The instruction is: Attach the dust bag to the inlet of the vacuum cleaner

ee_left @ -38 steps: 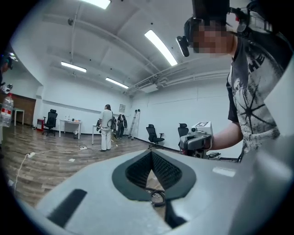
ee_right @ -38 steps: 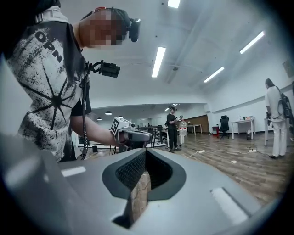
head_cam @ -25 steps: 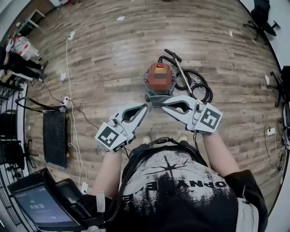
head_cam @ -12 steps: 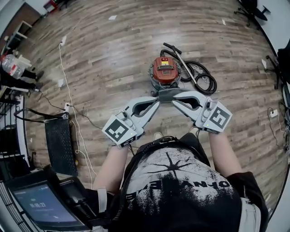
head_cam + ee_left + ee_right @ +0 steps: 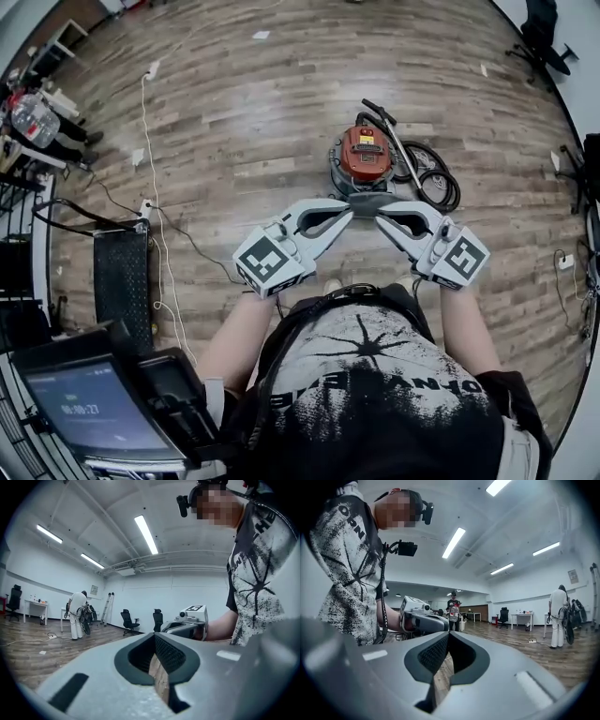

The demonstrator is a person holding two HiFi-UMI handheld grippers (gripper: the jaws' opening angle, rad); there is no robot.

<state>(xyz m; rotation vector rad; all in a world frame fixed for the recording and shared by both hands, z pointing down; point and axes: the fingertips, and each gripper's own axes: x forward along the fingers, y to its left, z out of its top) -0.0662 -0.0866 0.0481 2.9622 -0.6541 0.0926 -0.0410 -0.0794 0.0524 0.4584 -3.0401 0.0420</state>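
Head view: the left gripper and right gripper, jaws closed, point tip to tip just on the near side of the red vacuum cleaner, which stands on the wood floor. A dark grey piece, possibly the dust bag, spans the tips; whether they hold it is unclear.

Left gripper view: pads together, nothing visible between them.

Right gripper view: likewise.
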